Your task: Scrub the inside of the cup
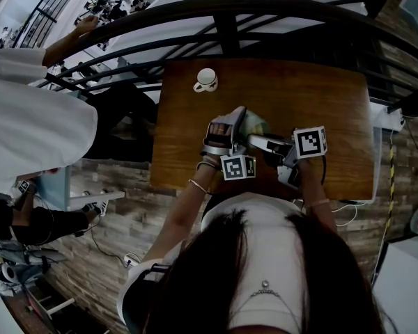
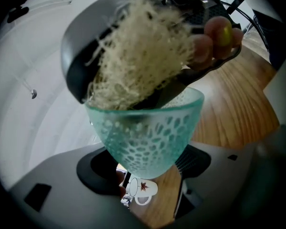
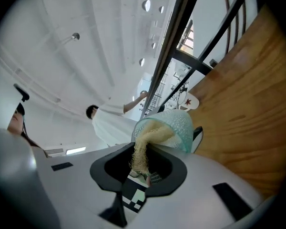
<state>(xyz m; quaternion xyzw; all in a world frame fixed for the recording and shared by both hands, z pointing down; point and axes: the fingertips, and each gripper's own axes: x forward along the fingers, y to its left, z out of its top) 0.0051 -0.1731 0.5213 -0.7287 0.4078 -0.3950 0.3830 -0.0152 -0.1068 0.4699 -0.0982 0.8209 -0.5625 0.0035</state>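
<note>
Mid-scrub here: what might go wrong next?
The left tongs grip the cup only near its narrow base, so a hard push from the scrubber might tip or slip it. The right tongs pinch just a thin tail of the scrubber, which may pull free. The cup looks like glass; a drop onto the table could break it.
</note>
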